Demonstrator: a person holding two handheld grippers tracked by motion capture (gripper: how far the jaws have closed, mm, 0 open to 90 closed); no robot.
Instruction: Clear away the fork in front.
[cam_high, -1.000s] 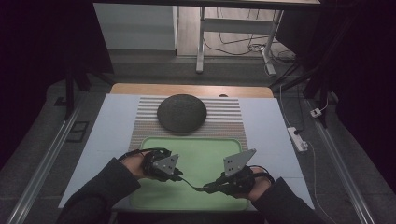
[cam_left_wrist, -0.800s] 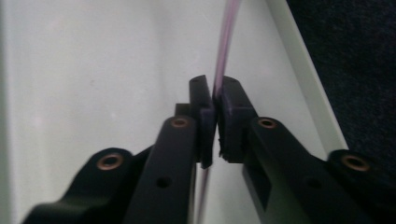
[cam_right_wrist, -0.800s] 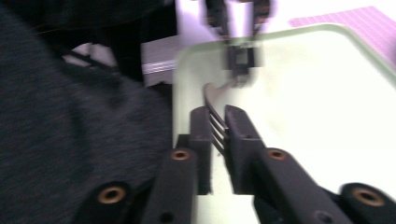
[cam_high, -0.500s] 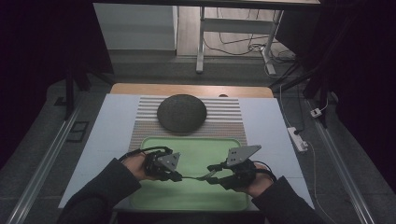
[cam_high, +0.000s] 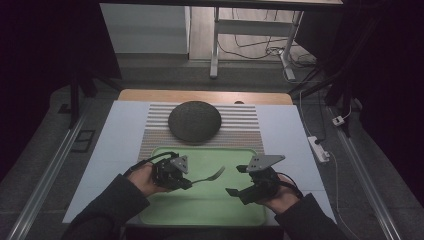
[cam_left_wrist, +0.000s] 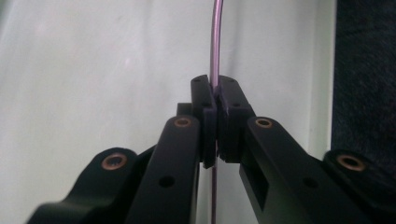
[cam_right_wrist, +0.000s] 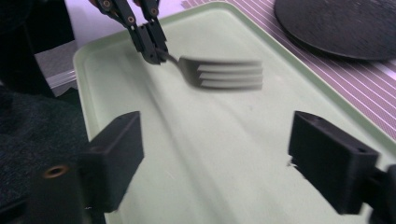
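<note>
1. Left tongs (cam_high: 189, 183): clamped on the fork (cam_high: 209, 176) at its handle; in the left gripper view the thin handle (cam_left_wrist: 215, 42) runs up out of the closed black pads, pinched between them.
2. Right tongs (cam_high: 239, 181): standing wide, jaws just been opening, nothing between them. Seen from the right gripper view: both pads spread apart over bare tray, fork (cam_right_wrist: 224, 73) ahead of them and clear of both.
3. Fork position: held over the green tray (cam_high: 250, 212), between the two hands, tines pointing toward the right tongs. Apparently lifted off the tray surface, tines tilted up; exact clearance not readable. Slight motion blur on the tines in the right gripper view.
4. Further out: dark round plate (cam_high: 195, 121) on the striped mat (cam_high: 247, 134) beyond the tray, well apart from the fork. Tray and mat both on the pale desk (cam_high: 112, 145).
5. Progress, judged: fork now carried by the left tongs alone, so a hand-over from right to left looks complete, or the right side has simply let go.
6. Remaining, judged: fork not yet set down anywhere; likely destination the plate or mat, still some way off. Right tongs free for the next pick.
</note>
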